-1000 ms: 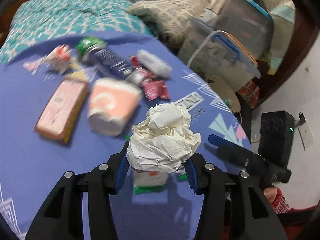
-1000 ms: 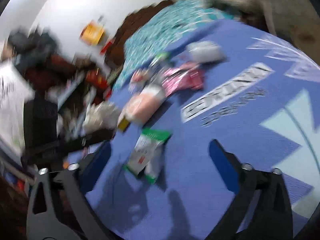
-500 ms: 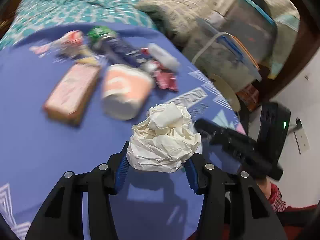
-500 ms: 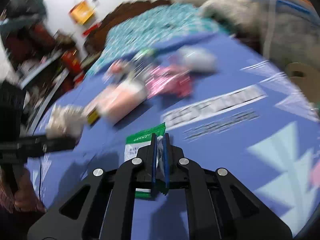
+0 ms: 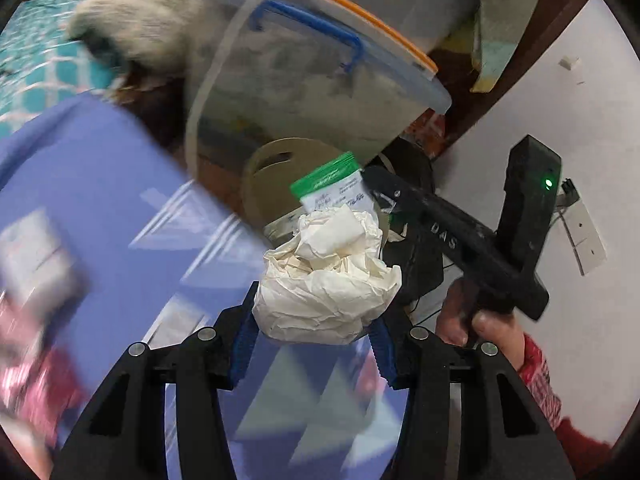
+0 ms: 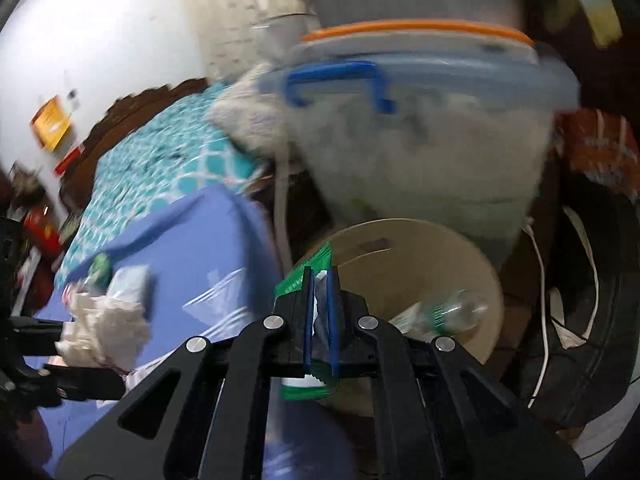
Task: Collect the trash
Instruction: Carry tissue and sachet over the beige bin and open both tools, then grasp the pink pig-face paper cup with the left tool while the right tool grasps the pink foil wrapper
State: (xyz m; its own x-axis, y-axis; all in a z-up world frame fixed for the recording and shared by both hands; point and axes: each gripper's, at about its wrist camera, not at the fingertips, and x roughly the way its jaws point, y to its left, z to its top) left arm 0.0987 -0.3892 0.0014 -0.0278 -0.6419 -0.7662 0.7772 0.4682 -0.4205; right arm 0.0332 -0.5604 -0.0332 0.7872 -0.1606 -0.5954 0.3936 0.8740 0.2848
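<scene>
My left gripper (image 5: 316, 332) is shut on a crumpled ball of white paper (image 5: 326, 280), held over the edge of the blue cloth (image 5: 100, 200). My right gripper (image 6: 319, 308) is shut on a green and white wrapper (image 6: 306, 270), right at the rim of a tan round bin (image 6: 472, 264). In the left wrist view the wrapper (image 5: 334, 188) hangs from the right gripper (image 5: 370, 178) above the same bin (image 5: 260, 176). A clear plastic bottle (image 6: 448, 312) lies inside the bin. In the right wrist view the paper ball (image 6: 104, 328) shows at the left.
Clear lidded storage tubs (image 5: 320, 80) with blue handles stand behind the bin. A teal patterned bedspread (image 6: 160, 160) lies beyond the blue cloth, which holds blurred trash items (image 5: 36, 280). A white wall (image 5: 580, 120) is at the right, a black tyre (image 6: 580, 320) beside the bin.
The right gripper shut on the green wrapper and lifted it off the blue cloth. Both grippers swung right, from over the cloth to the tan bin, the left still gripping the paper ball.
</scene>
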